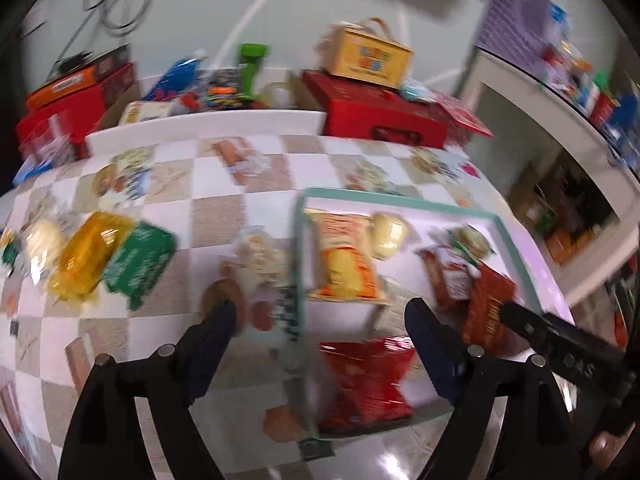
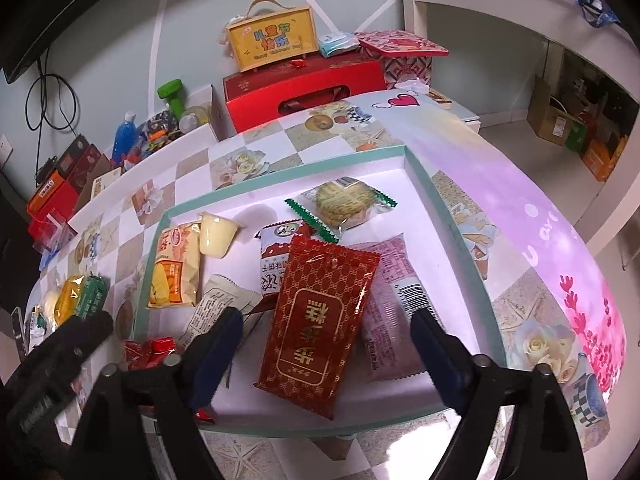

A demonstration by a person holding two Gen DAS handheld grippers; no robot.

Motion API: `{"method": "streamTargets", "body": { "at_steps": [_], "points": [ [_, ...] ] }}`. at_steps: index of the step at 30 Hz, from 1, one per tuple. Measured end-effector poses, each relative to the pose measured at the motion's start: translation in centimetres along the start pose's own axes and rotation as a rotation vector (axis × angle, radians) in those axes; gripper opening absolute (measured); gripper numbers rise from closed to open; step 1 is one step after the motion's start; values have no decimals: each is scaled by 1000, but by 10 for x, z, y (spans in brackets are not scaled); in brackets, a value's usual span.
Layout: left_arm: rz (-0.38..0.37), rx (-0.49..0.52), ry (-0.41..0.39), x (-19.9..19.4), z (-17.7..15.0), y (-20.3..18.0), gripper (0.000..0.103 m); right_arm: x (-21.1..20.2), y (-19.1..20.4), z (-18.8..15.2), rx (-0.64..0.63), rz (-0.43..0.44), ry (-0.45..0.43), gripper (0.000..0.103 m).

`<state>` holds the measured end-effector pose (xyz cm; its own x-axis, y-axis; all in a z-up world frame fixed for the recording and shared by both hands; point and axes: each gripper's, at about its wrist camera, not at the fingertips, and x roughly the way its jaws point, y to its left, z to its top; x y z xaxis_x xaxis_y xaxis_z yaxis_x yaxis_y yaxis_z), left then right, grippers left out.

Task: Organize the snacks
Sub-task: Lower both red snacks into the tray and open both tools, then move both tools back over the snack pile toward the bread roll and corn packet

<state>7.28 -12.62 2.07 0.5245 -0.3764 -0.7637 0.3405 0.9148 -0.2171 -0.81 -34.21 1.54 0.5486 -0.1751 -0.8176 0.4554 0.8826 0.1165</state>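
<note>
A white tray with a teal rim (image 2: 280,176) lies on the checked tablecloth and holds several snacks. My right gripper (image 2: 330,316) stands open over it, a red packet with gold print (image 2: 320,280) lying flat between the fingers, untouched by the pads. Beside it are a pink packet (image 2: 390,280), a wrapped cookie (image 2: 344,200), a jelly cup (image 2: 216,236) and a yellow chips bag (image 2: 174,268). My left gripper (image 1: 316,312) is open over the tray's left rim (image 1: 300,264), above a crinkled red packet (image 1: 366,380). A yellow packet (image 1: 90,258) and a green packet (image 1: 140,264) lie outside, to the left.
Red gift boxes (image 2: 304,80) and a yellow box with a handle (image 2: 272,42) stand at the table's back. A green dumbbell (image 2: 172,94) and small items sit at the back left. A white shelf unit (image 2: 520,20) stands to the right, past the table edge.
</note>
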Motion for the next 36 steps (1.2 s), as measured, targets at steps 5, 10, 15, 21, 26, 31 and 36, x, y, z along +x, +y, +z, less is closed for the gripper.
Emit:
{"method": "streamTargets", "body": {
  "at_steps": [5, 10, 15, 21, 26, 31, 36],
  "points": [
    [106, -73, 9, 6, -1, 32, 89, 6, 11, -2, -33, 8, 14, 100],
    [165, -103, -6, 7, -3, 51, 92, 8, 23, -4, -66, 23, 12, 103],
    [285, -92, -20, 8, -6, 62, 103, 6, 32, -5, -88, 43, -21, 103],
    [270, -94, -24, 8, -7, 65, 103, 3, 34, -3, -79, 53, -69, 103],
    [259, -73, -41, 7, -6, 62, 103, 1, 39, -2, -75, 74, -111, 103],
    [254, -27, -99, 1, -5, 59, 103, 2, 46, -3, -54, 121, -138, 103],
    [242, -22, -146, -7, -2, 66, 103, 4, 58, -4, -75, 110, -143, 103]
  ]
}}
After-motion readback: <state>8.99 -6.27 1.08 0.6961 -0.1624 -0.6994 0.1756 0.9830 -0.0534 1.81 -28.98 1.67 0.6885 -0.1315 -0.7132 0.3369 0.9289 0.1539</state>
